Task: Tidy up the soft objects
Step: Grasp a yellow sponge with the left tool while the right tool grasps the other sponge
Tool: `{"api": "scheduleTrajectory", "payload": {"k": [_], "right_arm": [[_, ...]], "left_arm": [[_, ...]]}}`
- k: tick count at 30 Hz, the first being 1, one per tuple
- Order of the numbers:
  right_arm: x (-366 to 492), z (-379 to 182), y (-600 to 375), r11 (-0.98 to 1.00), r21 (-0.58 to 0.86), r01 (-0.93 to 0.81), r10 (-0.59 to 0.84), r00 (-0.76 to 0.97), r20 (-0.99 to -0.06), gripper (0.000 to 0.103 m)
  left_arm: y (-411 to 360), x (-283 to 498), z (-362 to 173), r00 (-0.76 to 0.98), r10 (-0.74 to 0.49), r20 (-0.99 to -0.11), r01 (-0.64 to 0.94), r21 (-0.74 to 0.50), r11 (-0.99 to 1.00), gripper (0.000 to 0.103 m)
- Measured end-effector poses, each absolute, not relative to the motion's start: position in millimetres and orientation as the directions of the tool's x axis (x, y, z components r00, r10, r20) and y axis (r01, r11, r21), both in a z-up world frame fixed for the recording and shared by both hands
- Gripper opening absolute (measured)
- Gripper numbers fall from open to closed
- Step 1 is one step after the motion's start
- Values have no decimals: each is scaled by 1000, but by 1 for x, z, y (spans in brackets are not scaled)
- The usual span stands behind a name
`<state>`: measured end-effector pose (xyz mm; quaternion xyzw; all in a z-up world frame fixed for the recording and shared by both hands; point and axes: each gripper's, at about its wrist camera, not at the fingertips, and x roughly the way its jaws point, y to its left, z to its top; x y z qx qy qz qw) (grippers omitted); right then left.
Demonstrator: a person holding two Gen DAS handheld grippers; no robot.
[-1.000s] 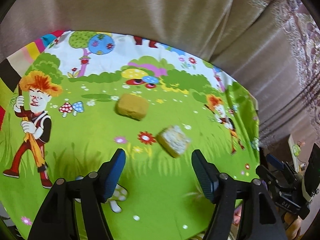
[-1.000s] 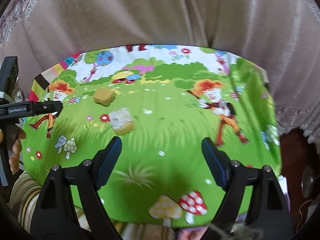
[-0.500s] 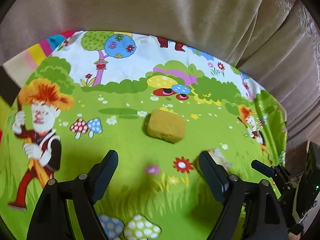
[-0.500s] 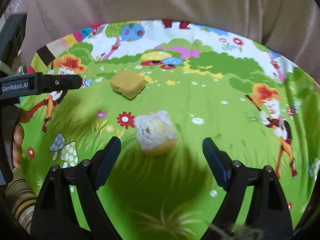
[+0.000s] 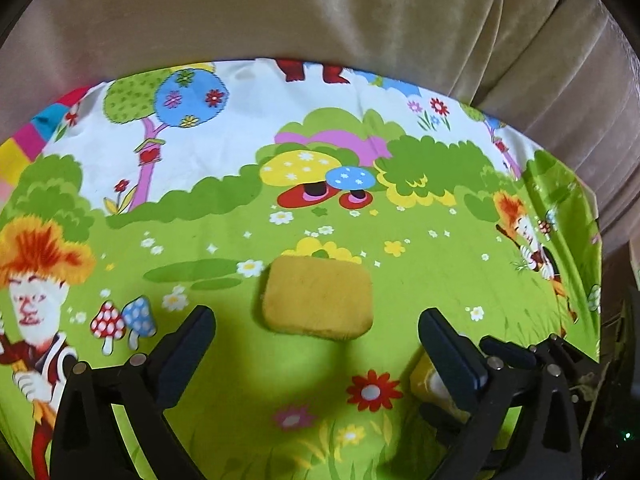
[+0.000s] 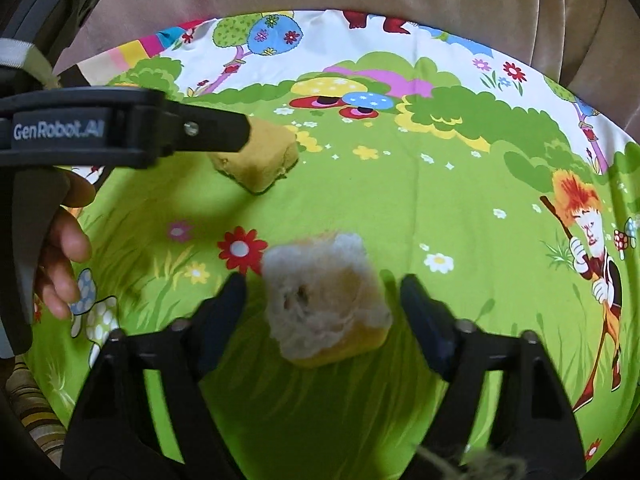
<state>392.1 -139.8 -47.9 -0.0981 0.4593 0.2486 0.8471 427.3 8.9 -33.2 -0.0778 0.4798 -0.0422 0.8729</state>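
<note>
Straddling the white-topped yellow sponge cube [image 6: 326, 300], the right hand-held gripper [image 6: 322, 308] has its jaws apart on either side, not pressing it — they have just been closing. The left hand-held gripper [image 5: 316, 332] stands wide apart, its jaws just opened further, with the yellow rectangular sponge block [image 5: 318, 298] just ahead between its fingertips. Both sponges lie on the cartoon-printed green cloth [image 5: 400, 280] over the tabletop — a beige curtain [image 5: 280, 8] hangs beyond.

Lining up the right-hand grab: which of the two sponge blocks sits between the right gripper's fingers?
The white-fuzz-topped block, nearer the camera. The plain yellow block lies farther back, beside the left gripper's finger.
</note>
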Motion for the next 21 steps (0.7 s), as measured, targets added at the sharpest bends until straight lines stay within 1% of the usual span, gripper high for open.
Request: {"api": "scheduleTrajectory", "payload": {"k": [1, 2, 10, 12, 13, 14, 17, 19, 21], "right_arm": [[394, -49, -140, 859, 69, -508, 332, 449, -829, 64], [395, -50, -141, 857, 84, -508, 342, 439, -831, 63], [391, -52, -143, 866, 81, -494, 330, 443, -833, 58], [391, -51, -145, 871, 83, -485, 326, 443, -835, 58], [391, -51, -145, 873, 82, -480, 322, 443, -837, 57], [391, -51, -146, 875, 83, -476, 320, 443, -838, 57], [389, -51, -147, 880, 80, -469, 313, 444, -839, 56], [385, -50, -149, 883, 76, -464, 309, 451, -837, 56], [382, -48, -150, 885, 77, -459, 309, 456, -835, 55]], "left_arm": [[7, 430, -34, 534, -146, -833, 7, -169, 986, 103], [4, 434, -36, 529, -142, -836, 16, -157, 987, 103], [-4, 451, -59, 477, -107, -872, 41, -99, 994, 103], [-4, 453, -66, 456, -96, -885, 44, -86, 995, 101], [-4, 454, -69, 451, -91, -888, 46, -79, 996, 95], [-4, 454, -72, 442, -90, -892, 51, -75, 996, 87], [-6, 452, -75, 443, -60, -895, 52, -41, 998, 72], [-4, 449, -72, 445, -73, -892, 46, -59, 997, 66], [-1, 443, -68, 453, -84, -888, 35, -77, 996, 66]]}}
